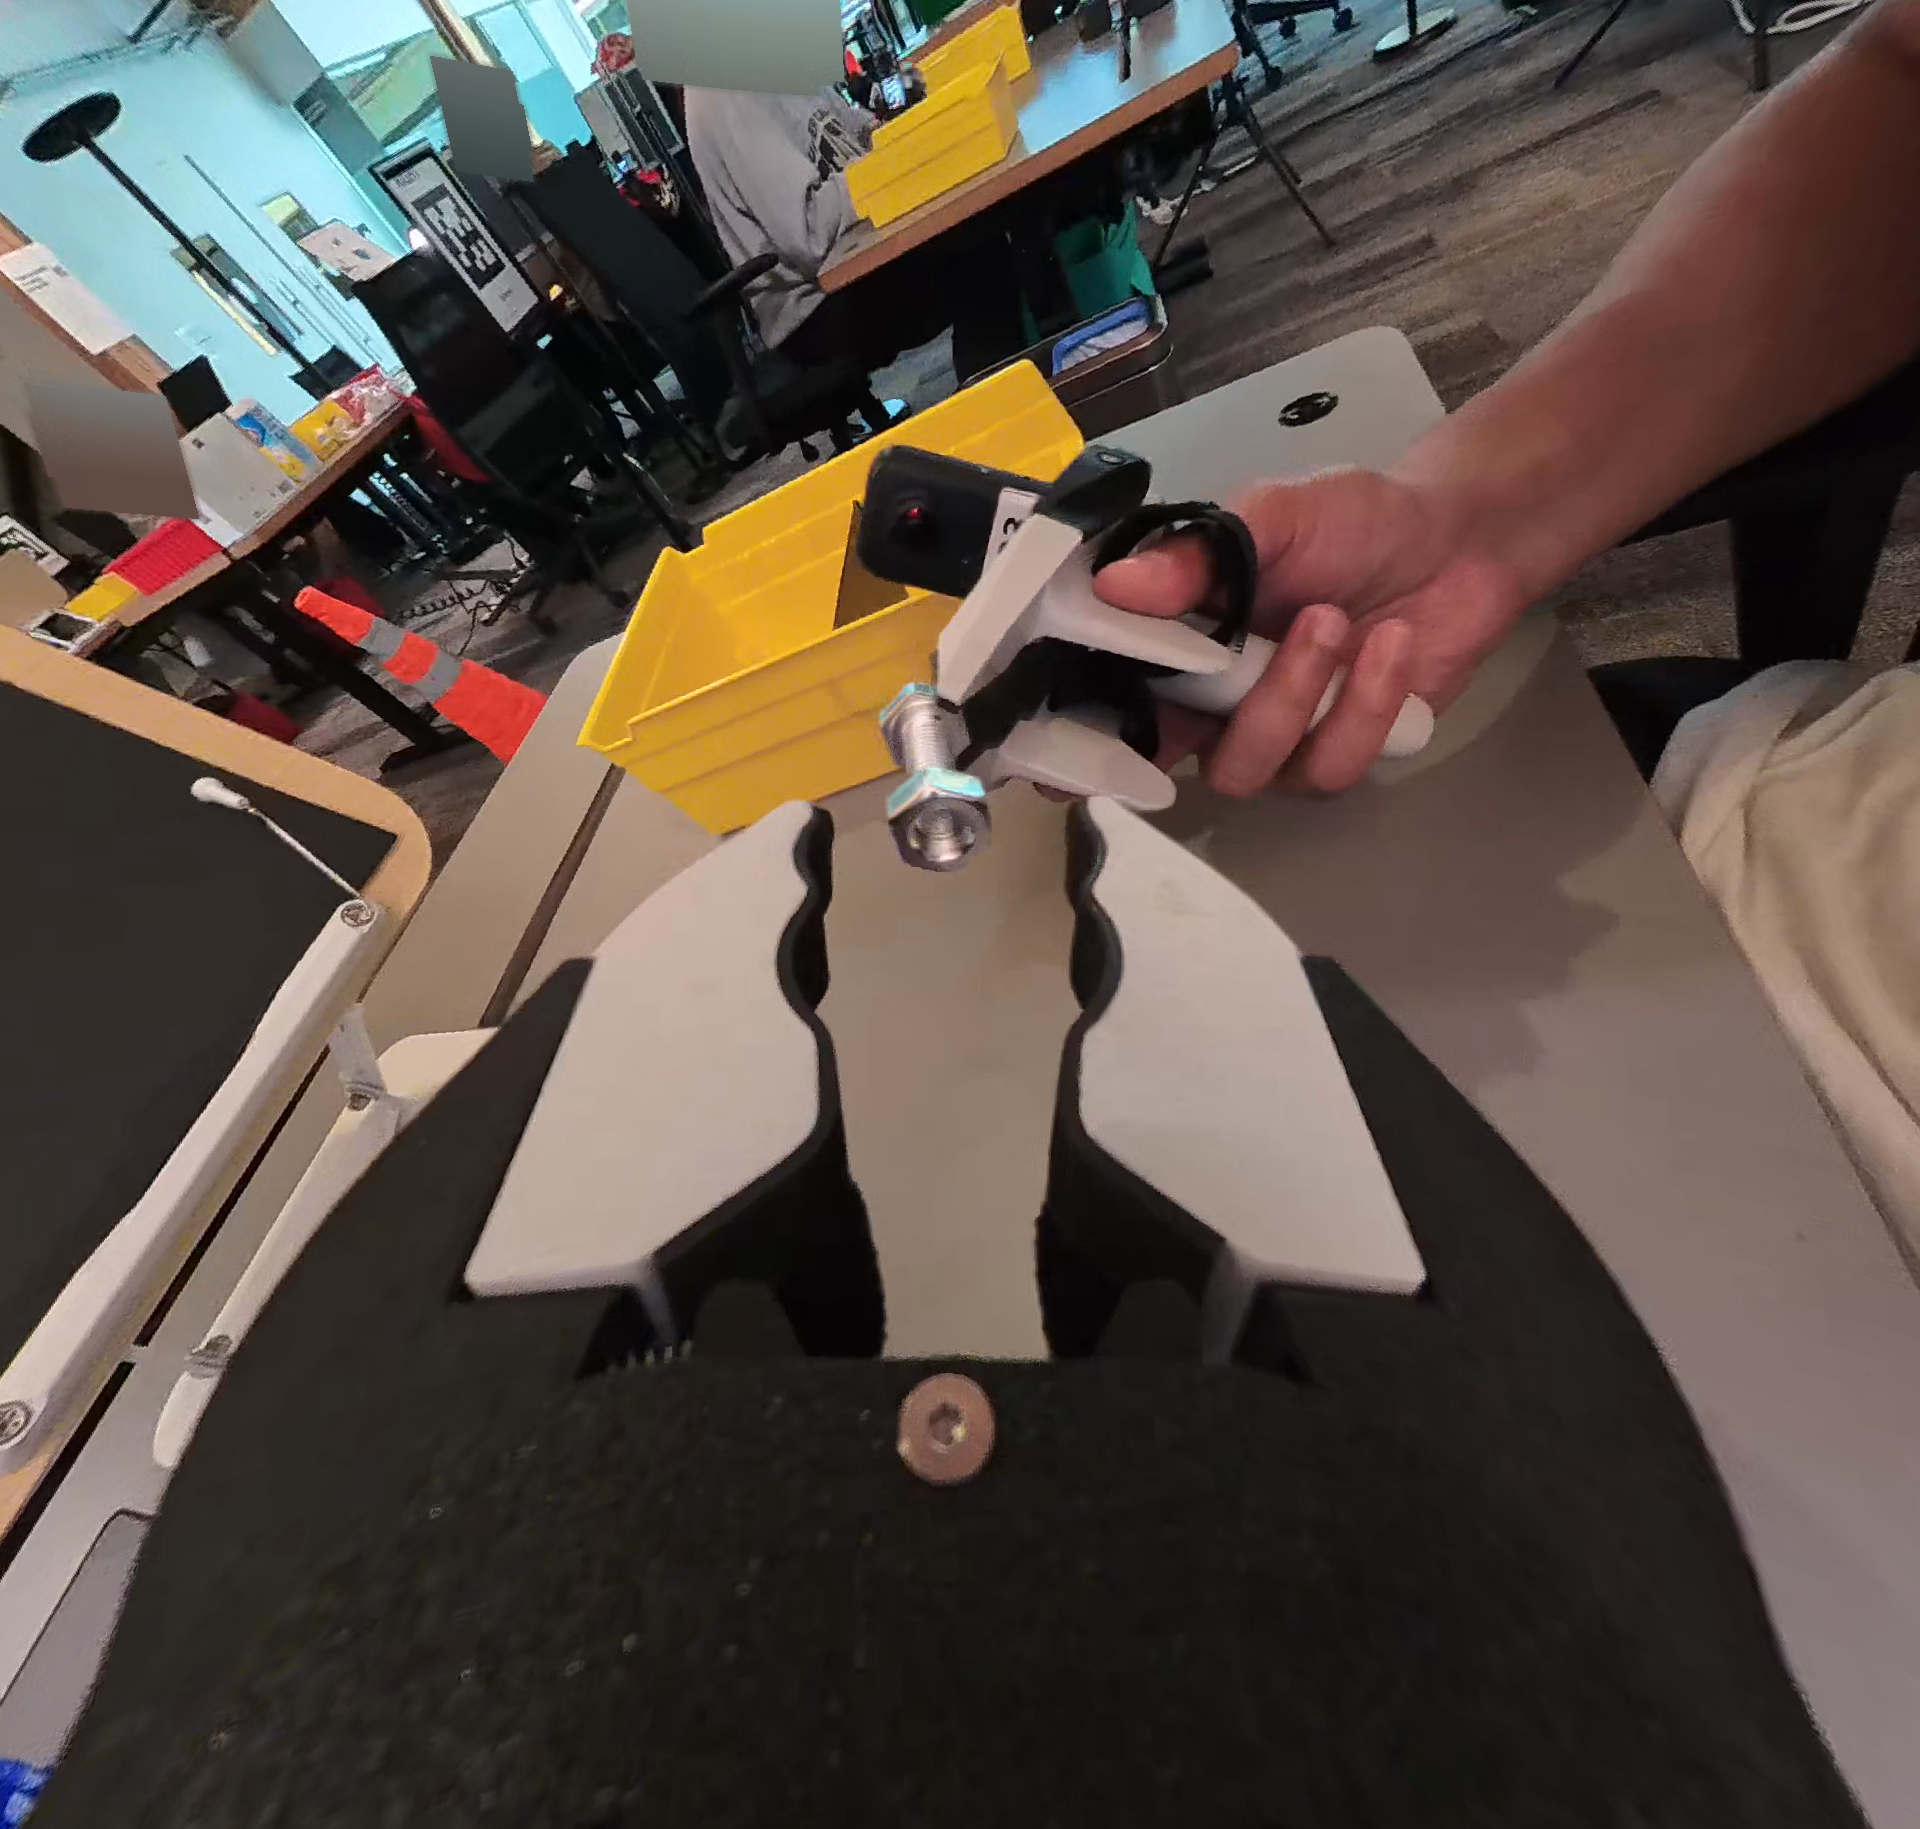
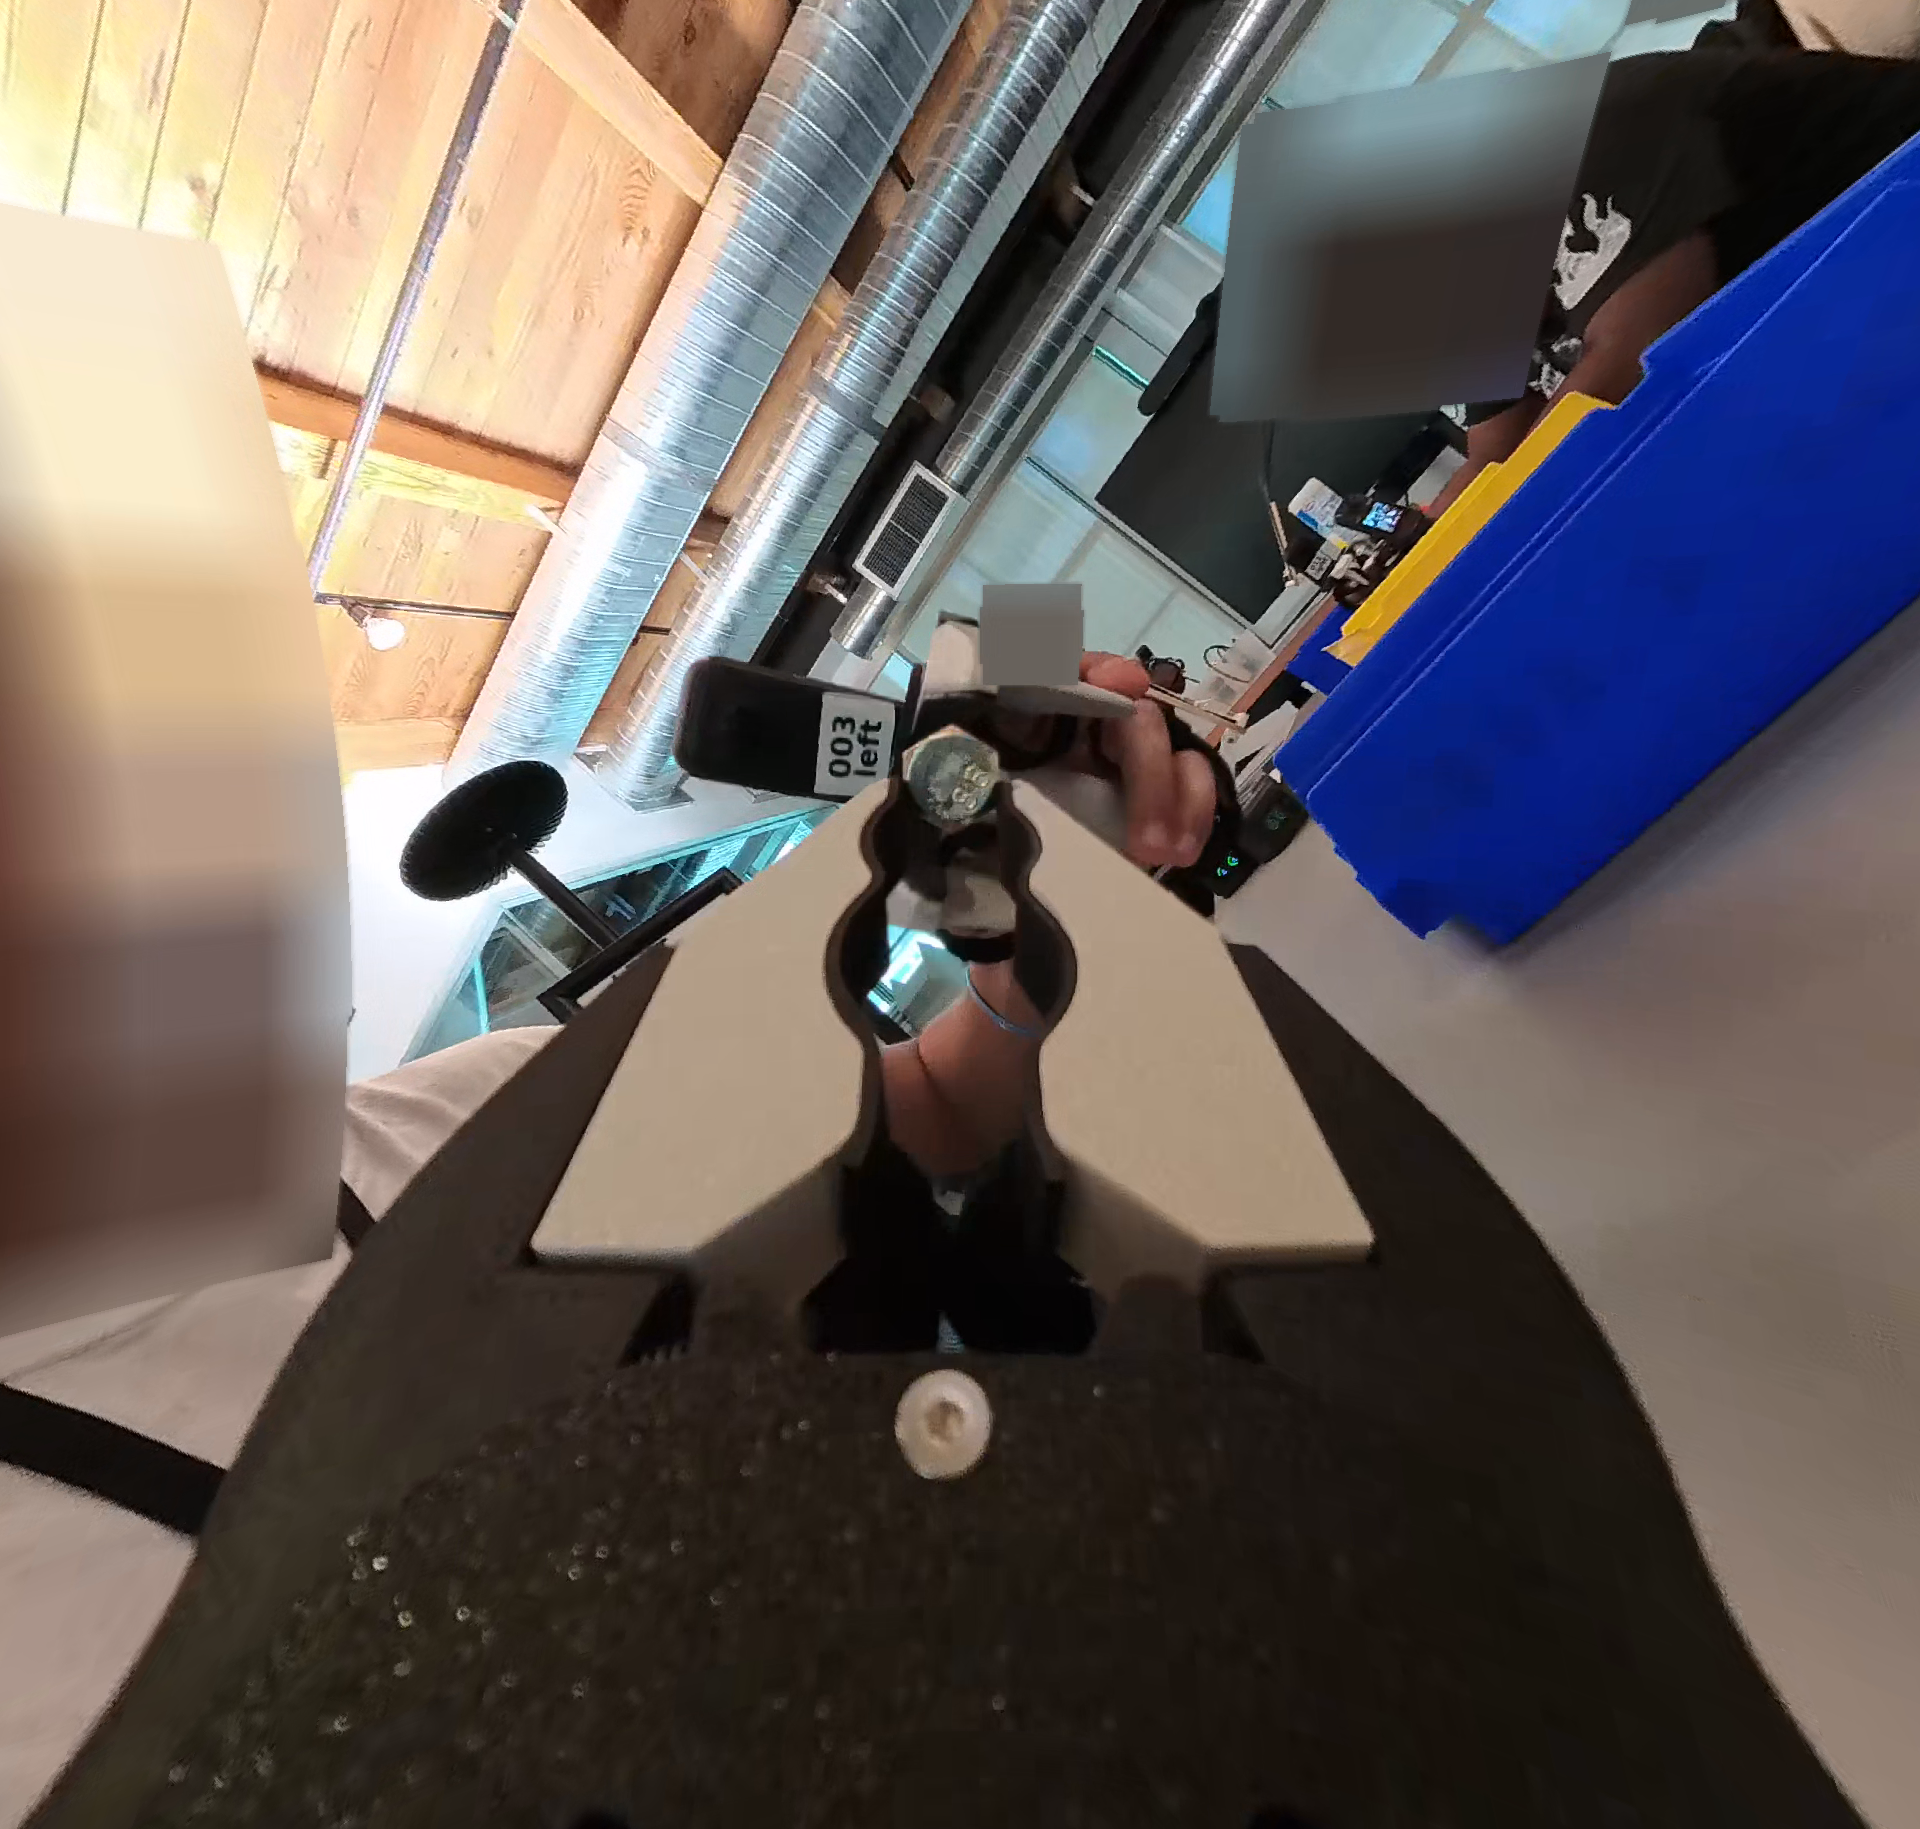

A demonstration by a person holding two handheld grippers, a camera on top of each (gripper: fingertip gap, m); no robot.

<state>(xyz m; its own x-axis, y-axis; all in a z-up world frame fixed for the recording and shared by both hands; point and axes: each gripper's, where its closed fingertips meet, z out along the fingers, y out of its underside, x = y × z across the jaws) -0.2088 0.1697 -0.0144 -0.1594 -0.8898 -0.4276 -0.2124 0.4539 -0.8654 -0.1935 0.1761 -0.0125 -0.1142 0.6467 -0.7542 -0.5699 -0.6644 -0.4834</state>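
While left gripper (image 1: pixel 951 844) gapes empty, right gripper (image 1: pixel 961 730) pinches steel bolt (image 1: pixel 928 771) mid-shank: likely heavy, rigid, slick; nut (image 1: pixel 935 815) threaded.

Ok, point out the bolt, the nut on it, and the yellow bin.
bolt (image 1: pixel 918 737): left wrist view, on its threaded shank.
nut (image 1: pixel 938 792): left wrist view, on its hexagonal side.
yellow bin (image 1: pixel 769 709): left wrist view, on its front wall.

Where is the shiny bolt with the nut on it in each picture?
Left wrist view: the bolt is just above the middle, clamped in the right claw, in front of the yellow bin.
Right wrist view: its hex head faces the camera at the claw tips.
Shared landmark: the grey table.
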